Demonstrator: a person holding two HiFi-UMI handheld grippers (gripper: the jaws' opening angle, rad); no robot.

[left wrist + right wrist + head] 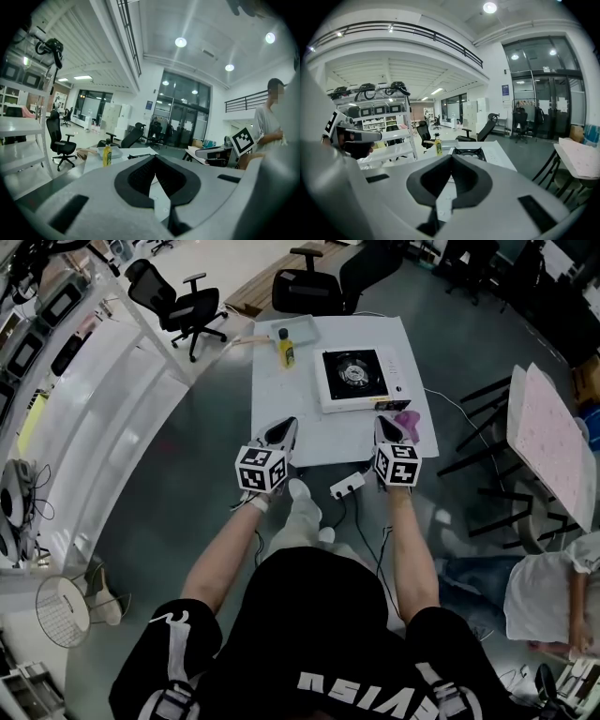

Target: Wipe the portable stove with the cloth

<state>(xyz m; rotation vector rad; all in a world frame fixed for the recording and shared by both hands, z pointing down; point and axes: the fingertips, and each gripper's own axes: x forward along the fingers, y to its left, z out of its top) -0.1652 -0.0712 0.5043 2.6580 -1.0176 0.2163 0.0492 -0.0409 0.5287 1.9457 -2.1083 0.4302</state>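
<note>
From the head view, I see the white rectangular desk (281, 409) with the portable stove (361, 379) on its far right part: a flat white square casing, a round black burner with pan supports in the middle, and a narrow control strip along its right side. The cloth (413, 425), pink, soft and crumpled, lies at the desk's right edge nearer me than the stove, just beside the right gripper (387, 430). The left gripper (281, 433) hangs over the near left part of the desk, each gripper carrying its cube of black and white square markers. A yellow bottle (287, 350) with a dark cap stands at the far left next to a shallow pale tray (298, 326). In the left gripper view, the left gripper's (154, 157) black ribbed fingers (138, 177) meet at their tips with nothing between them, and the bottle (107, 155) shows beyond; I can't read its label. In the right gripper view, the right gripper's (451, 157) fingers (468, 180) are likewise closed and empty, pointing toward the stove (469, 152) and the bottle (438, 147).
</note>
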